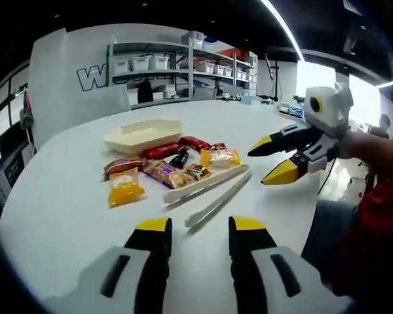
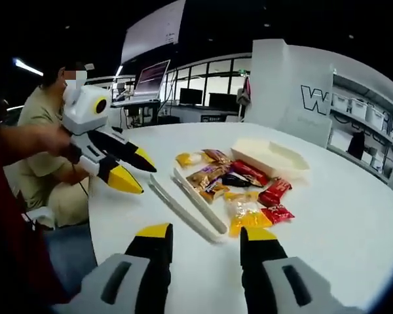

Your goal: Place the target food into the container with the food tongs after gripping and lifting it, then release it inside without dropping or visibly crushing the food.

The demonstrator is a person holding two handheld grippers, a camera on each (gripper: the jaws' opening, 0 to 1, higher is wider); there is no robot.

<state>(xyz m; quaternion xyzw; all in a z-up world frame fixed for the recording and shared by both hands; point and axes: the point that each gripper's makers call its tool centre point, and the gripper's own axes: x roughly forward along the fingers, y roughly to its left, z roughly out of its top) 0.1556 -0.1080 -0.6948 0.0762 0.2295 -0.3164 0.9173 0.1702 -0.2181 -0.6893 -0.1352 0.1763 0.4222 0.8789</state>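
Tongs (image 1: 206, 190) on table (image 1: 65, 216) ahead of both grippers' released, empty jaws.

Lab/office: bin-stacked shelving (image 1: 183, 65), monitors (image 2: 150, 78), white round table (image 1: 65, 196).

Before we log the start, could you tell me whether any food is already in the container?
No; the container looks empty, and the snack packets lie on the table beside it.

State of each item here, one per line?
left gripper: open, holding nothing
right gripper: open, holding nothing
food tongs: lying on the table, ungripped
container: upright, looks empty
snack packets: on the table beside the container
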